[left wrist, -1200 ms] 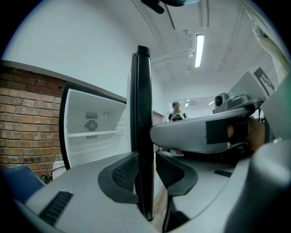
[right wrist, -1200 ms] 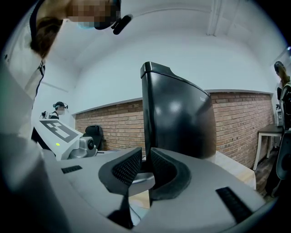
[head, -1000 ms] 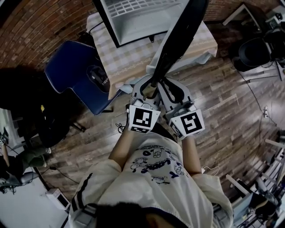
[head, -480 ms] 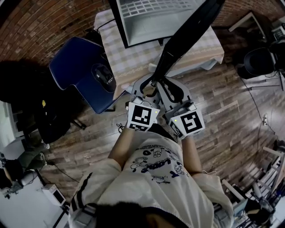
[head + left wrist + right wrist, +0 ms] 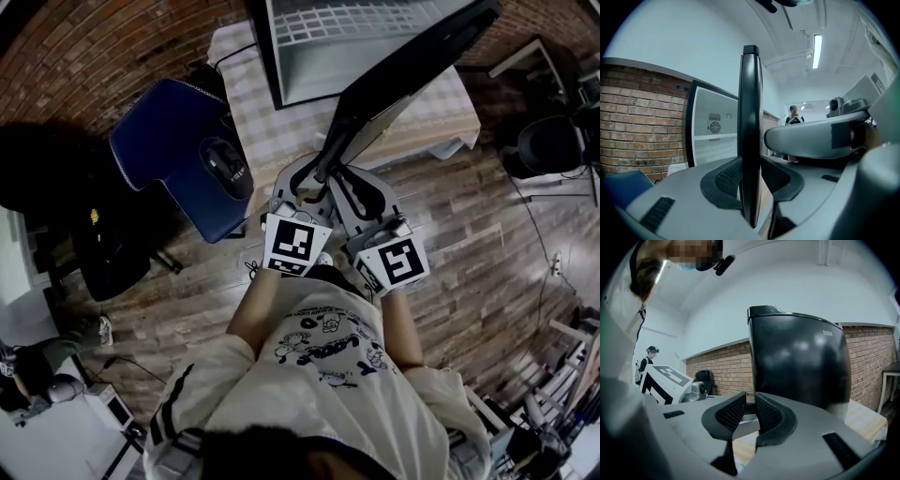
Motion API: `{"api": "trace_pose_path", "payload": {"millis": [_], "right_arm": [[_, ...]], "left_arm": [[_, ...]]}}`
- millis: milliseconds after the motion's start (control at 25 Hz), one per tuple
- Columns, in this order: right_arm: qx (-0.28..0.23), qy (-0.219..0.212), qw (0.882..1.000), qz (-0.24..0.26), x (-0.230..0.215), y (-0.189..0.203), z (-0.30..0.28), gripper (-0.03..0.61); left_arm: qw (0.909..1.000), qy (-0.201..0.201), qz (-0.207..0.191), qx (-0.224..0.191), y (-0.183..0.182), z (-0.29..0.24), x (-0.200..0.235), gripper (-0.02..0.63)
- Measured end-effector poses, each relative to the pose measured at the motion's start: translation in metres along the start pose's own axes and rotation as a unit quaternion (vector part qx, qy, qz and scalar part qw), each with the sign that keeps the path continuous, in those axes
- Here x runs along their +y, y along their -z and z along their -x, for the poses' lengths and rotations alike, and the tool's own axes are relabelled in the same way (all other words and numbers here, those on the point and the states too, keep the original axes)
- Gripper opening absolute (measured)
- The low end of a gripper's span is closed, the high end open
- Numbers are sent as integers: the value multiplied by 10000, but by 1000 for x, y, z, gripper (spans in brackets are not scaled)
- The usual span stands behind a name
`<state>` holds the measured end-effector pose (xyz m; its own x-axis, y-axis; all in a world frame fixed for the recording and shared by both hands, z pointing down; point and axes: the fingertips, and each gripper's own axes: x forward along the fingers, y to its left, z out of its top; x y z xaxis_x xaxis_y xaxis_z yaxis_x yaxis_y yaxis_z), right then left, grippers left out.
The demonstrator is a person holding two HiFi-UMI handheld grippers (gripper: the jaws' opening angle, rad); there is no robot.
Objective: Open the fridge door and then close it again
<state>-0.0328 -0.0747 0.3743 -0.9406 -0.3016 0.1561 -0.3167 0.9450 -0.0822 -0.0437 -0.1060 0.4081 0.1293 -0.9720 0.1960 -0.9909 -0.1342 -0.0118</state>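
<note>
The black fridge door (image 5: 403, 80) stands swung out from the fridge (image 5: 347, 37), whose white inside shows at the top of the head view. My left gripper (image 5: 317, 180) is shut on the door's free edge (image 5: 751, 93), and both pads lie against the panel. Its jaws have just been opening a little, with the door edge still between them. My right gripper (image 5: 339, 183) sits just to the right of the left one, beside the door (image 5: 797, 362). Its pads (image 5: 768, 416) stand slightly open with only a thin slit between them and nothing in it.
A table with a checked cloth (image 5: 272, 122) carries the fridge. A blue chair (image 5: 178, 150) stands to its left, close to my left arm. The brick wall (image 5: 637, 117) runs behind. Dark equipment (image 5: 553, 141) stands on the wooden floor at the right. A person (image 5: 793, 115) stands far off.
The fridge and door have slid toward the right of the head view, and the door now lies more slanted. Both grippers stay at the door's free edge.
</note>
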Motion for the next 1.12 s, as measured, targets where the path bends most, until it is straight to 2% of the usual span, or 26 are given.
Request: {"api": "trace_pose_path", "payload": {"millis": [400, 760, 1120], "right_arm": [[-28, 200, 9998, -94, -18, -3, -28, 75], [-1, 680, 9972, -306, -41, -2, -53, 75], [1, 809, 9959, -412, -55, -5, -81, 75]], "left_arm": [[9999, -145, 56, -5, -2, -9, 42, 141], [9998, -170, 91, -5, -4, -19, 77, 147], [9998, -182, 102, -19, -7, -32, 111, 151]]}}
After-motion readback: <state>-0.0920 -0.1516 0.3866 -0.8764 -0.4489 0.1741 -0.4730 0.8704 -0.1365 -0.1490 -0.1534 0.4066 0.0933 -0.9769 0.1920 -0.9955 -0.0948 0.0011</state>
